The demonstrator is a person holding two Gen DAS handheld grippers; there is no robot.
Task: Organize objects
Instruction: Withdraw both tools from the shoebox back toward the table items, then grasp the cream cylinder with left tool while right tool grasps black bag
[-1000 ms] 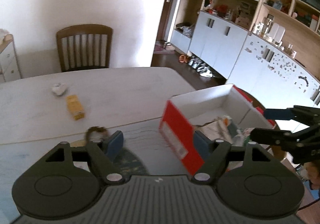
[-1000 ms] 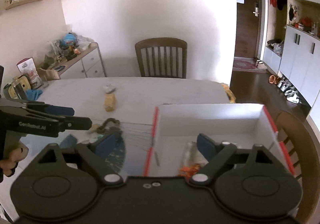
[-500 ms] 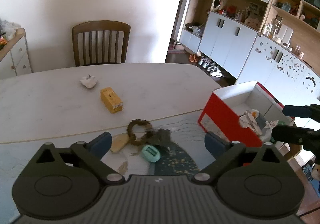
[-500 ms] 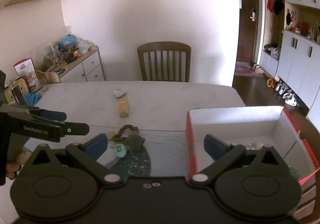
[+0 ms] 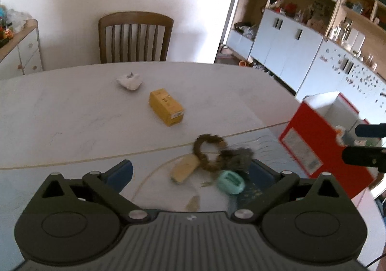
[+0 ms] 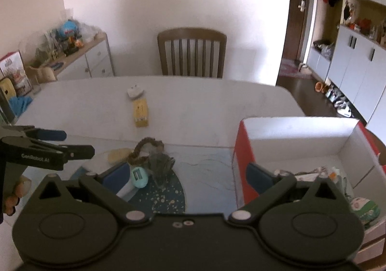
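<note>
A cluster lies on the table's near part: a brown braided ring, a grey fuzzy lump, a mint egg-shaped gadget and a tan flat piece. A yellow box and a white charger lie farther back. My left gripper is open and empty just short of the cluster. My right gripper is open and empty, straddling the left wall of the red-and-white box.
The box holds several wrappers and packets. A wooden chair stands behind the table. A sideboard with clutter is at the left, white cabinets at the right. A dark round mat lies under the cluster.
Both grippers have pulled back and swung left, away from the box. The cluster of small objects has come into view ahead of the left gripper. Both stay open.
</note>
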